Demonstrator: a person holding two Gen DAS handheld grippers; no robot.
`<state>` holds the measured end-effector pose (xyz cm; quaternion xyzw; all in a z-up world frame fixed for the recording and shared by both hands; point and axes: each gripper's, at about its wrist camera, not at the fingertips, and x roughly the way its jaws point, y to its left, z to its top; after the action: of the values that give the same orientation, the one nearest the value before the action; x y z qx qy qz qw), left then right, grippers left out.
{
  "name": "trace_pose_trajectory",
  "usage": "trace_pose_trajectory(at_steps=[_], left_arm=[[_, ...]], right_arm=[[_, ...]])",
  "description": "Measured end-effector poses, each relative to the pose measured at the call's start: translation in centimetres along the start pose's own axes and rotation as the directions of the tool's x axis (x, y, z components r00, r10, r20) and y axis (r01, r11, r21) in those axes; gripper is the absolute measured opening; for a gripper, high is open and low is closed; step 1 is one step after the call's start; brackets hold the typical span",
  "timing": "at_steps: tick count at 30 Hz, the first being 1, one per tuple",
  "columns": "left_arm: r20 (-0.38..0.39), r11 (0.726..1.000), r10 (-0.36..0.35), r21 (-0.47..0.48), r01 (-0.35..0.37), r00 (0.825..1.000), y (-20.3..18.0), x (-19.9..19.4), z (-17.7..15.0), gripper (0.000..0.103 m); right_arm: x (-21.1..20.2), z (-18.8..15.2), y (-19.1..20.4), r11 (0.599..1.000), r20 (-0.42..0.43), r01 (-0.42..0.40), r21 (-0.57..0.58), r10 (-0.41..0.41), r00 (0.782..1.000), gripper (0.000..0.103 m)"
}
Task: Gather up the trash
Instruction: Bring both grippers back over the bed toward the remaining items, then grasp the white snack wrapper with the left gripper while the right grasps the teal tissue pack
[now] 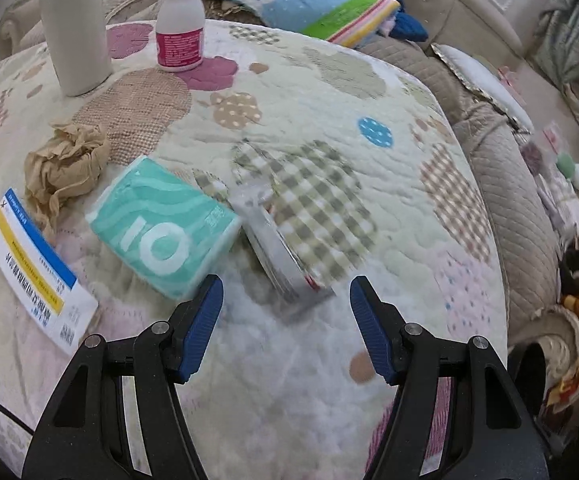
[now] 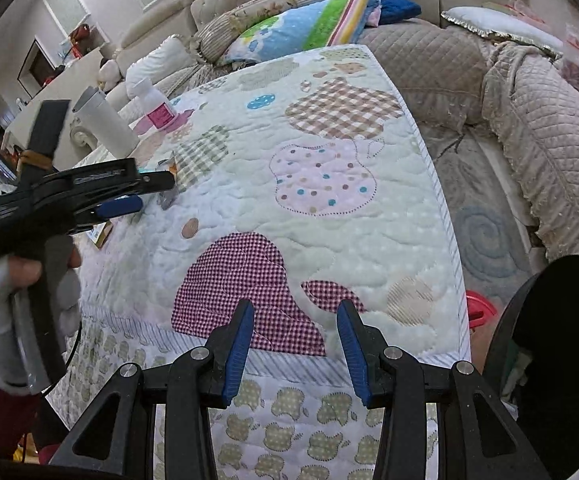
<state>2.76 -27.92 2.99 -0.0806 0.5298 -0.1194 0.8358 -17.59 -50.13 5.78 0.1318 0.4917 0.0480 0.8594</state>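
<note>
While the left gripper (image 1: pixel 285 312) hangs with jaws wide and empty over the silvery wrapper (image 1: pixel 277 256) on the quilted desk (image 1: pixel 369 92), the tissue pack (image 1: pixel 161 228) touching it could get nipped too; the right gripper (image 2: pixel 295 340) idles, jaws narrow, empty.

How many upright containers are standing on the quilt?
2: a grey tumbler at the quilt's far left and a white bottle with a pink label just right of it. Others may be out of view.
</note>
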Motion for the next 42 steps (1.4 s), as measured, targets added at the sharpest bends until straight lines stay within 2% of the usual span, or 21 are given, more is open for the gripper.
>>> trace_pose_trajectory(at_steps=[3, 9, 11, 12, 14, 22, 28, 36, 38, 39, 40, 42], left_arm=[[0.000, 1.000, 0.004, -0.023, -0.004, 1.000, 0.4, 0.7, 0.7, 0.065], [0.016, 1.000, -0.006, 0.006, 0.006, 1.000, -0.3, 1.3, 1.7, 0.062], [0.001, 1.000, -0.024, 0.018, 0.024, 1.000, -0.4, 1.6, 1.7, 0.031], [0.001, 0.999, -0.014, 0.032, 0.013, 1.000, -0.4, 1.5, 1.6, 0.023], [-0.020, 0.998, -0.044, 0.048, 0.045, 0.999, -0.3, 1.4, 1.4, 0.016], [-0.042, 0.986, -0.122, 0.110, 0.126, 0.992, 0.2, -2.6, -0.7, 0.014], [-0.013, 0.988, -0.106, 0.111, 0.107, 0.994, 3.2, -6.1, -1.2, 0.014], [0.047, 0.997, -0.005, 0.078, 0.002, 0.999, 9.7, -9.1, -0.9, 0.014], [0.052, 0.998, 0.010, 0.061, -0.013, 0.999, 11.0, -9.4, -0.8, 0.014], [0.052, 0.998, 0.013, 0.055, -0.016, 0.999, 11.6, -9.5, -0.7, 0.014], [0.052, 0.998, 0.016, 0.052, -0.018, 0.999, 12.1, -9.6, -0.7, 0.014], [0.053, 0.999, 0.019, 0.047, -0.022, 0.998, 13.0, -9.8, -0.6, 0.014]], right_arm=[[0.2, 0.2, -0.1, 1.000, -0.002, -0.004, 0.004, 0.004, 1.000, 0.041], [0.8, 0.4, -0.4, 1.000, -0.015, -0.011, 0.025, 0.011, 1.000, 0.041], [1.0, 0.3, -0.3, 1.000, -0.020, -0.014, 0.026, 0.014, 1.000, 0.041], [1.0, 0.3, -0.2, 1.000, -0.021, -0.015, 0.025, 0.015, 1.000, 0.041], [1.1, 0.4, -0.1, 1.000, -0.024, -0.017, 0.021, 0.017, 1.000, 0.041], [1.9, 1.0, 1.9, 0.999, -0.025, -0.054, 0.003, 0.055, 0.998, 0.041], [3.9, 1.8, 5.4, 0.993, -0.039, -0.108, -0.040, 0.106, 0.994, 0.041], [7.4, 4.9, 11.4, 0.978, -0.051, -0.177, -0.108, 0.172, 0.984, 0.042], [8.2, 6.0, 13.2, 0.973, -0.048, -0.186, -0.136, 0.181, 0.982, 0.050], [8.6, 6.5, 14.0, 0.970, -0.046, -0.188, -0.151, 0.183, 0.982, 0.065], [9.1, 7.2, 14.9, 0.967, -0.041, -0.190, -0.172, 0.186, 0.982, 0.075], [10.1, 8.7, 16.8, 0.955, -0.037, -0.184, -0.232, 0.180, 0.983, 0.075]])
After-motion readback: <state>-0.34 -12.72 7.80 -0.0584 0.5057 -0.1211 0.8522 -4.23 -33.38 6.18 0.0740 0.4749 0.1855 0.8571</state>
